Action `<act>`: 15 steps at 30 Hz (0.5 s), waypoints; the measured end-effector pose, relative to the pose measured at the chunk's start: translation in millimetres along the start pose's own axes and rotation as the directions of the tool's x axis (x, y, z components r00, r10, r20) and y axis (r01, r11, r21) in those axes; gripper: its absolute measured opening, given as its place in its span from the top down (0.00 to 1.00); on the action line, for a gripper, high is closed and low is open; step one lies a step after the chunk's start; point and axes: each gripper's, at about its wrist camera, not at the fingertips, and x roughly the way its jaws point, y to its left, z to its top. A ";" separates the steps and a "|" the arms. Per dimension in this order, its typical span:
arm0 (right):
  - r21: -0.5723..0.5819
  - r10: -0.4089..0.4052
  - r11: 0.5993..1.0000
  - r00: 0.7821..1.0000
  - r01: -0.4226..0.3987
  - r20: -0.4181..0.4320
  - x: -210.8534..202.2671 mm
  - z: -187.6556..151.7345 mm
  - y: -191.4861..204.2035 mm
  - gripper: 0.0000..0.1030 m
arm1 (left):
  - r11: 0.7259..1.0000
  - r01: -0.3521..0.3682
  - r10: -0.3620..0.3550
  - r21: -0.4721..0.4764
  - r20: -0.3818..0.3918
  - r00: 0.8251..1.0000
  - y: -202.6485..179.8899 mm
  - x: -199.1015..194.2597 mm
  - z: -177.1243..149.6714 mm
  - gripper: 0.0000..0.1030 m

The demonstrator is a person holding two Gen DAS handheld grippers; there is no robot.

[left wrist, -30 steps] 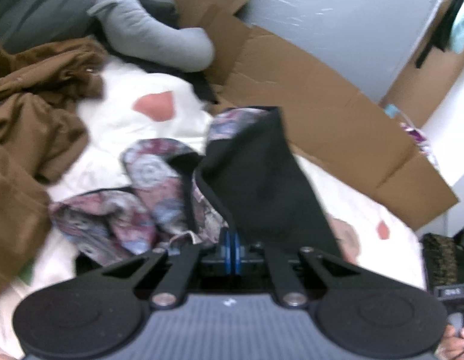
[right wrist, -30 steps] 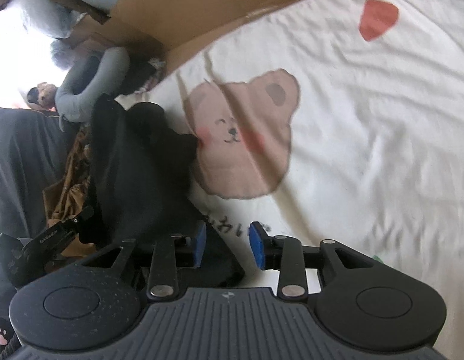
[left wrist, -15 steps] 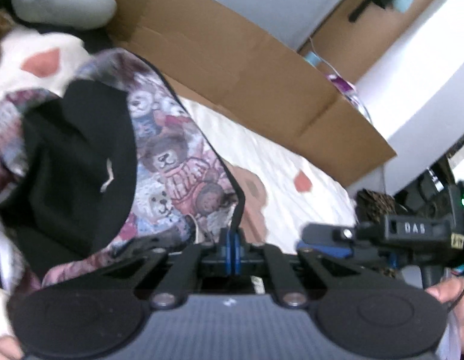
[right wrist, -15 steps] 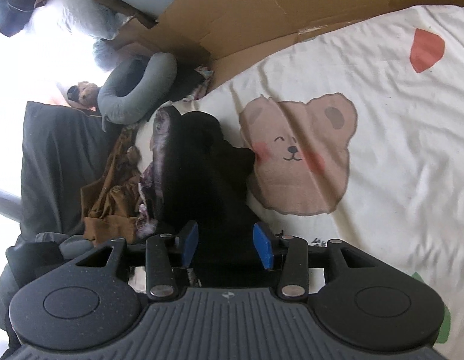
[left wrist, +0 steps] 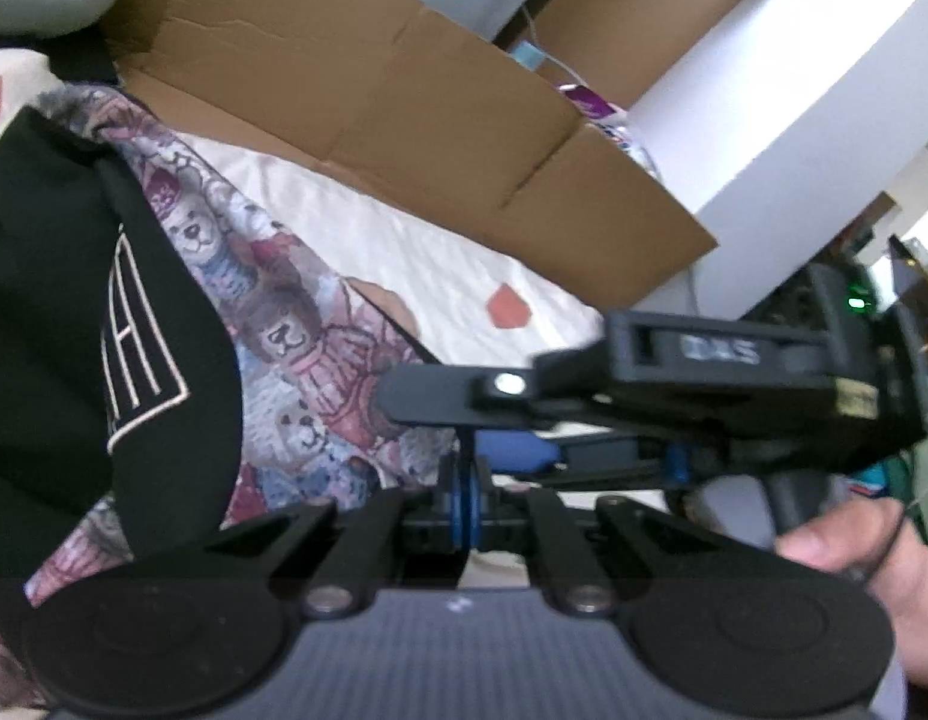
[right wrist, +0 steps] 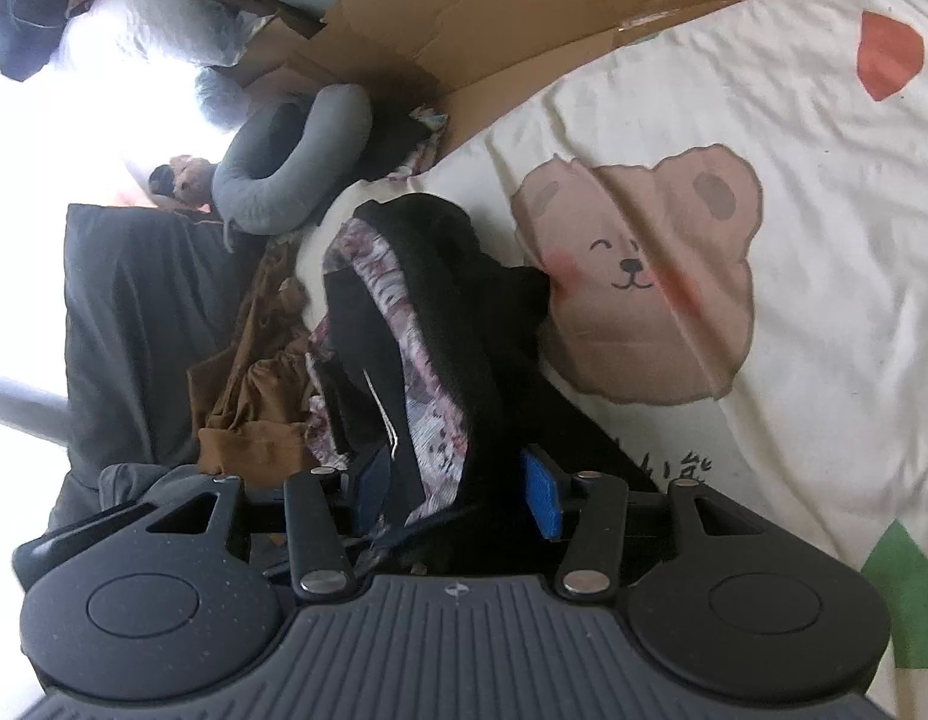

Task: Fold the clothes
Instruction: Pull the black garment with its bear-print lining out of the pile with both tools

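A black garment with a teddy-bear print lining [left wrist: 284, 324] hangs lifted over the cream bed sheet [left wrist: 404, 252]. My left gripper [left wrist: 464, 495] is shut, pinching a thin black edge of this garment. In the left wrist view my right gripper [left wrist: 464, 429] comes in from the right, close in front of the left pads. In the right wrist view the garment [right wrist: 440, 360] runs down between the blue pads of my right gripper [right wrist: 455, 495]. Its jaws are opening and stand apart around the cloth, without clear pressure on it.
Flattened cardboard [left wrist: 404, 108] lines the far side of the sheet. A grey neck pillow [right wrist: 296, 162], a brown garment [right wrist: 248, 396] and dark bedding [right wrist: 122, 324] lie left of the garment. The sheet's bear print [right wrist: 643, 282] lies uncovered. A hand [left wrist: 853, 564] holds the right gripper.
My left gripper has swung right with the garment, up to the right gripper. The right jaws have widened, and the garment now lies between them where bare sheet showed before.
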 end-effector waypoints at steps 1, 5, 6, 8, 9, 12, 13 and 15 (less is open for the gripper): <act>0.010 -0.003 1.000 1.000 0.003 0.002 0.2 0.2 -2.2 0.50 | 1.000 0.007 -0.007 0.001 -0.002 1.000 -2.0 0.3 -1.7 0.97; 0.005 -0.035 0.999 0.999 0.035 -0.004 1.4 -2.4 -9.8 0.80 | 1.000 0.023 -0.023 0.001 -0.020 1.000 -4.4 -0.6 -7.2 0.97; -0.004 -0.046 0.999 0.999 0.046 -0.013 2.4 -3.5 -11.4 0.88 | 1.000 0.015 -0.015 0.008 -0.030 0.999 -4.6 -0.2 -7.7 0.95; -0.001 -0.060 0.998 0.998 0.060 -0.016 1.3 -4.8 -15.6 0.96 | 0.999 -0.013 0.014 0.032 -0.048 0.999 -4.3 0.2 -8.1 0.87; 0.002 -0.066 0.998 0.998 0.066 -0.015 0.3 -5.2 -17.7 0.97 | 0.999 -0.029 0.031 0.040 -0.048 0.998 -2.8 -1.4 -8.0 0.82; -0.001 -0.099 0.995 0.995 0.099 -0.004 -6.1 -5.8 -24.2 0.98 | 0.996 -0.083 0.084 0.028 -0.023 0.996 10.2 -11.3 -4.2 0.67; 0.001 -0.115 0.993 0.993 0.115 0.003 -9.8 -5.2 -27.7 0.98 | 0.995 -0.102 0.102 0.022 -0.014 0.995 15.1 -14.7 -2.3 0.67; 0.018 -0.140 0.990 0.990 0.139 0.018 -17.4 -3.2 -36.4 0.98 | 0.988 -0.154 0.154 0.007 0.002 0.988 27.8 -23.1 1.3 0.67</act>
